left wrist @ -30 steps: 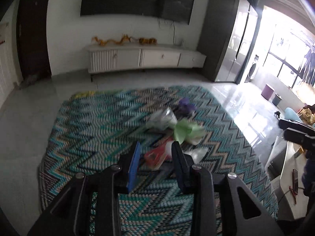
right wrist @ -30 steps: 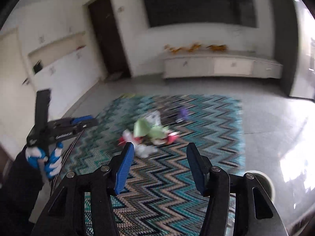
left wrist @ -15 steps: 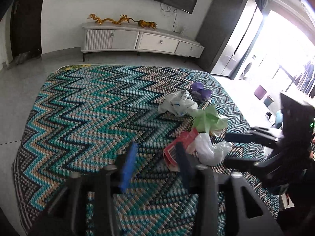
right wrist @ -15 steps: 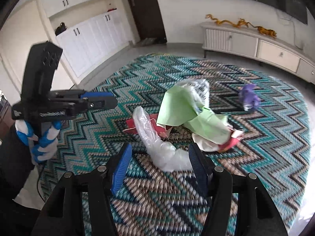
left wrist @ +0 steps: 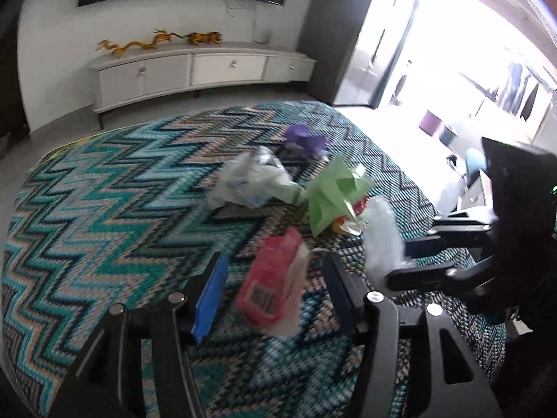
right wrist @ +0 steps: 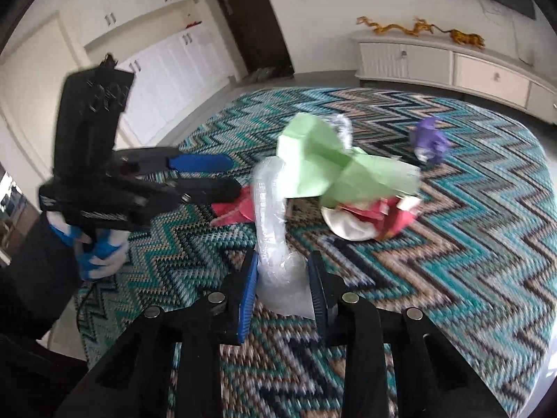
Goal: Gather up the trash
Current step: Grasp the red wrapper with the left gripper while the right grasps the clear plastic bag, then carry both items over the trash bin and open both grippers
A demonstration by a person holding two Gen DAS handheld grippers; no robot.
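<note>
Trash lies in a pile on the zigzag rug [left wrist: 104,191]. My left gripper [left wrist: 273,285] stands open astride a red packet [left wrist: 275,264], and its pads stay clear of it. My right gripper [right wrist: 282,261] is closing on a clear plastic bag [right wrist: 275,209], and both pads touch the bag's lower end. In the left wrist view the right gripper [left wrist: 400,261] holds that clear bag [left wrist: 381,233] from the right. The right wrist view has the left gripper [right wrist: 233,175] over the red packet [right wrist: 236,209]. Crumpled green paper [left wrist: 330,195] lies just behind.
A white plastic bag [left wrist: 250,181] and a purple wrapper [left wrist: 306,139] lie farther back on the rug. A red-and-white wrapper [right wrist: 369,219] sits under the green paper [right wrist: 313,160]. A low white cabinet [left wrist: 195,69] lines the far wall. A gloved hand [right wrist: 97,250] grips the left gripper.
Both grippers came down onto the pile. The left jaws widened and now straddle the red packet. The right jaws narrowed onto the clear plastic bag.
</note>
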